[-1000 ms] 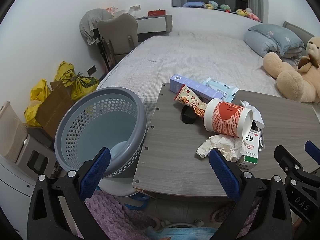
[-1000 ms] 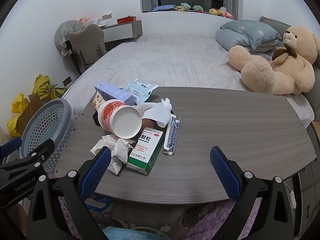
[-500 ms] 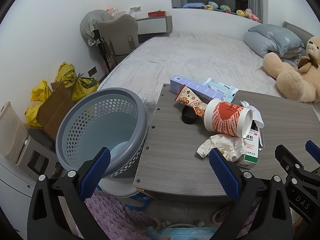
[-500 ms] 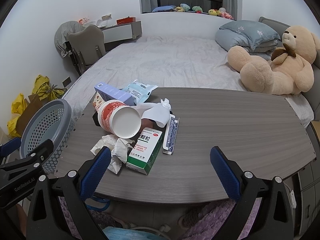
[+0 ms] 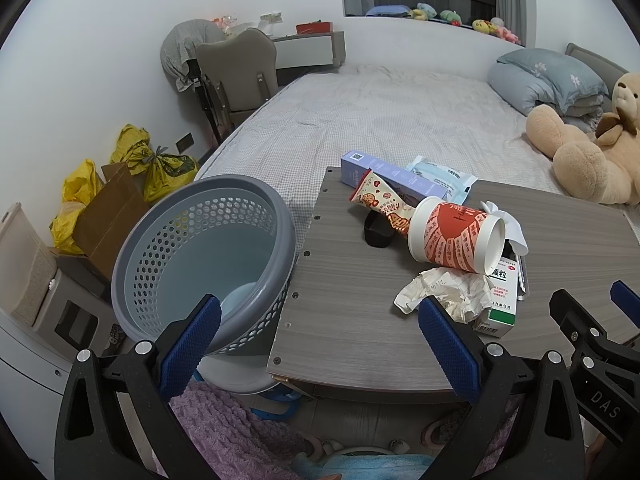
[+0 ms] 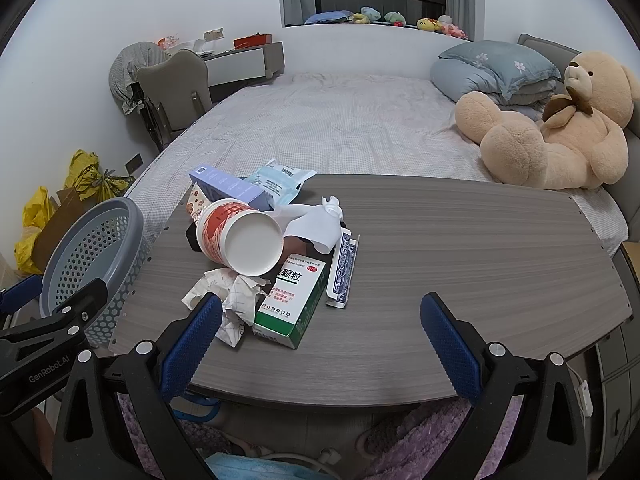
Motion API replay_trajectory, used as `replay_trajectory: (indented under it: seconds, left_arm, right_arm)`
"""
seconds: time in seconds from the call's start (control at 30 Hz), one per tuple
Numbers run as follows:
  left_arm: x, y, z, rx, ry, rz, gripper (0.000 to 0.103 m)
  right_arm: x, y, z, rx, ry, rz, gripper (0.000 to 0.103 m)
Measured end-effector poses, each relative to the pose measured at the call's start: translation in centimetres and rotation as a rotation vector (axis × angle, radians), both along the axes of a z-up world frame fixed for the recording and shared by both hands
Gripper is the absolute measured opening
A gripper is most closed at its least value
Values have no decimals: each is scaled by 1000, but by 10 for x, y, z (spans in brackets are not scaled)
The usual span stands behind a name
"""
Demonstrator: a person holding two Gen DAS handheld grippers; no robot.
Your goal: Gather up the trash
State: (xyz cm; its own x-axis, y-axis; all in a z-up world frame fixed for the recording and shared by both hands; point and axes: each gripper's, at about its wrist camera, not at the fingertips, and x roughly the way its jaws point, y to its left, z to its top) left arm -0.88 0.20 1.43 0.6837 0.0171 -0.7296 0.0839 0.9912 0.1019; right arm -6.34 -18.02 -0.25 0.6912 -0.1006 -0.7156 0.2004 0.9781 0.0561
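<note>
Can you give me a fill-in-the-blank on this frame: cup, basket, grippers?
1. The red paper cup lies on its ____.
2. The grey basket stands off the table's ____ edge.
3. Both the left gripper and the right gripper are ____, holding nothing.
4. The green box lies ____ the cup's mouth.

Missing words: side; left; open; under

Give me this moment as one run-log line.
left gripper: open, empty, near basket | right gripper: open, empty, before table | trash pile: paper cup, crumpled paper, medicine box, untouched
</note>
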Motion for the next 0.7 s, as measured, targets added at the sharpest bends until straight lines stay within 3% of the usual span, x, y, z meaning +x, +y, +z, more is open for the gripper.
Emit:
replay_trajectory:
  seconds: [0.27, 0.7]
  left_arm:
    - [0, 3, -5, 3, 14, 9, 97]
    - [15, 10, -31, -14, 69, 22, 97]
  right_arm:
    - [-2, -4, -5, 27, 7, 6, 95]
    - [18, -30, -40, 72, 78, -18, 95]
